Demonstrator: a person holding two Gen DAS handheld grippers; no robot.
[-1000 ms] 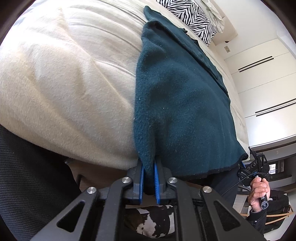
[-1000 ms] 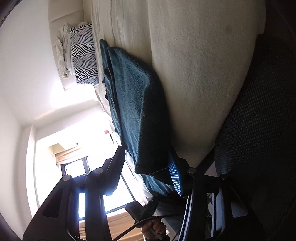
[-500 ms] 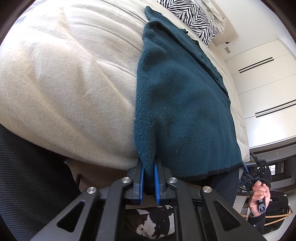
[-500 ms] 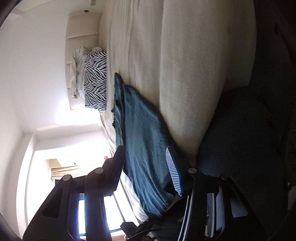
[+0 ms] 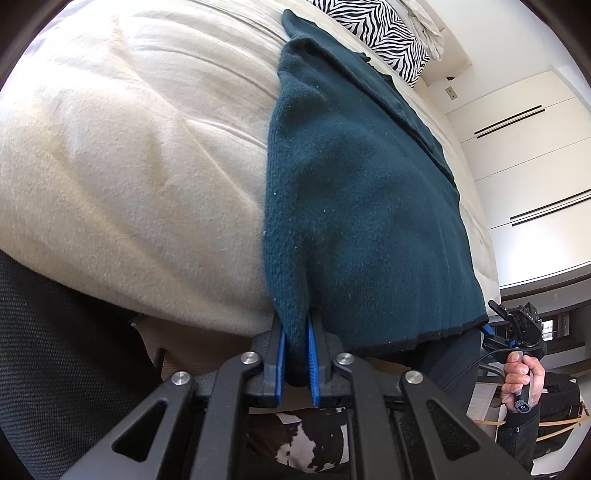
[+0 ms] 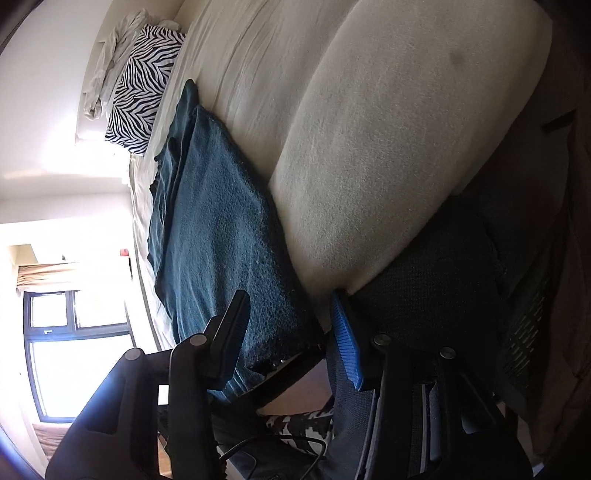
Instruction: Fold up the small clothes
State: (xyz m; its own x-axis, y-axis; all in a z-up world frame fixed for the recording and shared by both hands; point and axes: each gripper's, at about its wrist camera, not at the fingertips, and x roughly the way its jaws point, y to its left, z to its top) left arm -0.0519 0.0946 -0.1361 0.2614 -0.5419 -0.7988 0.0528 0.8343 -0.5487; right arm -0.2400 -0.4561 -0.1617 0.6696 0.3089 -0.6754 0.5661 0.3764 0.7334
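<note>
Left wrist view: left gripper (image 5: 295,363) clamped tight on the near left corner of the teal sweater (image 5: 354,206), fabric pinched between the blue pads (image 5: 279,363). Sweater lies flat on the cream blanket (image 5: 129,166) on the bed, running from the near edge away toward the zebra-print pillow (image 5: 384,33) at the far end; its dark-trimmed hem hangs just over the near edge. Right gripper (image 5: 517,325) shows at the far right, just past the hem's right corner, held by a hand (image 5: 521,376); finger gap not readable from here. White cupboard doors (image 5: 528,147) on the right.

Right wrist view: camera rolled, bed runs diagonally. Right gripper (image 6: 291,336) jaws partway apart and have just been closing; nothing pinched. The sweater's (image 6: 221,236) near corner sits in the gap between the fingers, no pad contact visible. Black mesh chair (image 6: 461,280) on the right, against the blanket (image 6: 369,129). Window (image 6: 74,350) at left, blown out.
</note>
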